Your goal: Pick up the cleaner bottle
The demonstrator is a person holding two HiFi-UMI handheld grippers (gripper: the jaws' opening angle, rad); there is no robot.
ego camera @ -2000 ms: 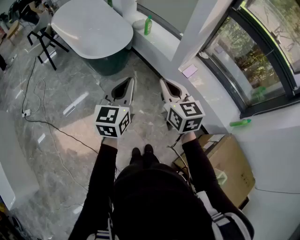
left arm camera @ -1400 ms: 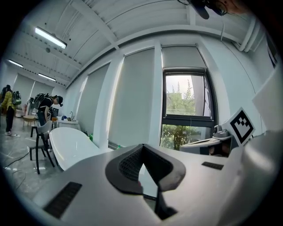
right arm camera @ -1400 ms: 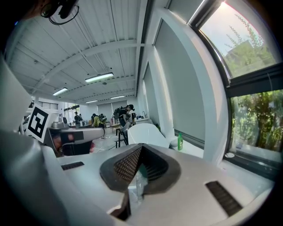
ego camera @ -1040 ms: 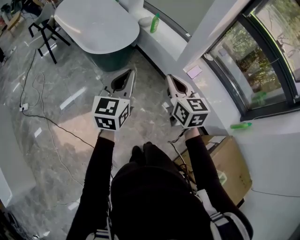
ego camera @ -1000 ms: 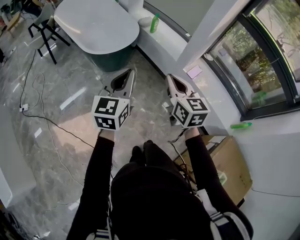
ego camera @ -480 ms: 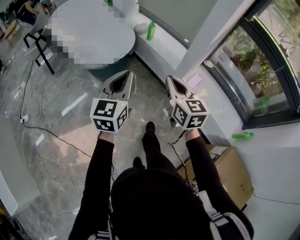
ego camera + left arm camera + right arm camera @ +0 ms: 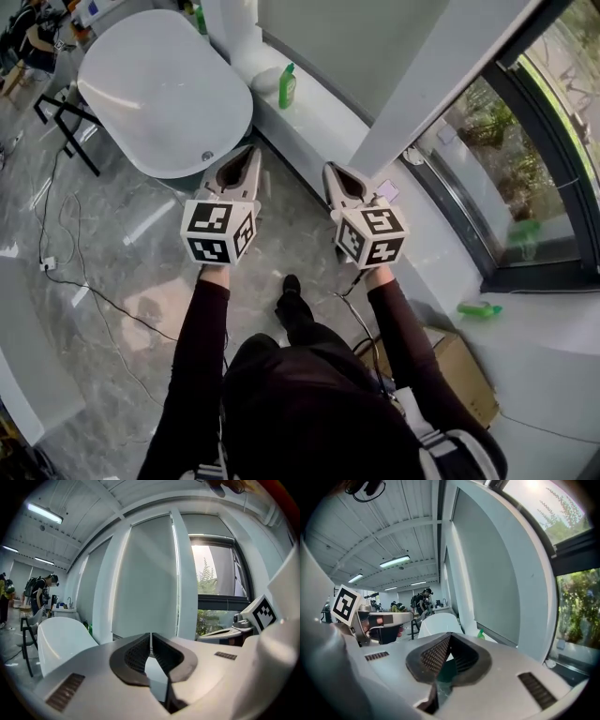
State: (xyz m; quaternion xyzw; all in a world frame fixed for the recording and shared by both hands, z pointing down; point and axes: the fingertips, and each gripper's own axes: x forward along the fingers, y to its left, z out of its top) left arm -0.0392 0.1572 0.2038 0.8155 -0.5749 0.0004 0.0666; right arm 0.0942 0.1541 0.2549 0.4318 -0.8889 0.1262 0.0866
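Note:
The green cleaner bottle (image 7: 287, 86) stands upright on the white ledge (image 7: 314, 117) beside the bathtub, next to a pale bowl-like object (image 7: 266, 80). In the right gripper view the cleaner bottle (image 7: 480, 633) shows small and far ahead, just right of the jaws. My left gripper (image 7: 253, 148) is shut and empty, pointing level at the tub's near end. My right gripper (image 7: 327, 167) is shut too, with nothing in it, over the floor beside the ledge. Both are well short of the bottle. The closed jaw tips show in the left gripper view (image 7: 151, 633) and the right gripper view (image 7: 450, 634).
A white bathtub (image 7: 164, 94) fills the far left, with a black stand (image 7: 66, 131) beside it. A second green bottle (image 7: 200, 17) stands by the column. Cables (image 7: 89, 291) trail over the marble floor. A cardboard box (image 7: 450, 370) sits at the right, under a sill with a green object (image 7: 480, 308). People stand far off (image 7: 424, 599).
The person has stepped forward and both grippers have travelled with them toward the tub and ledge. The bottle now sits nearer in the head view. Both grippers stayed shut.

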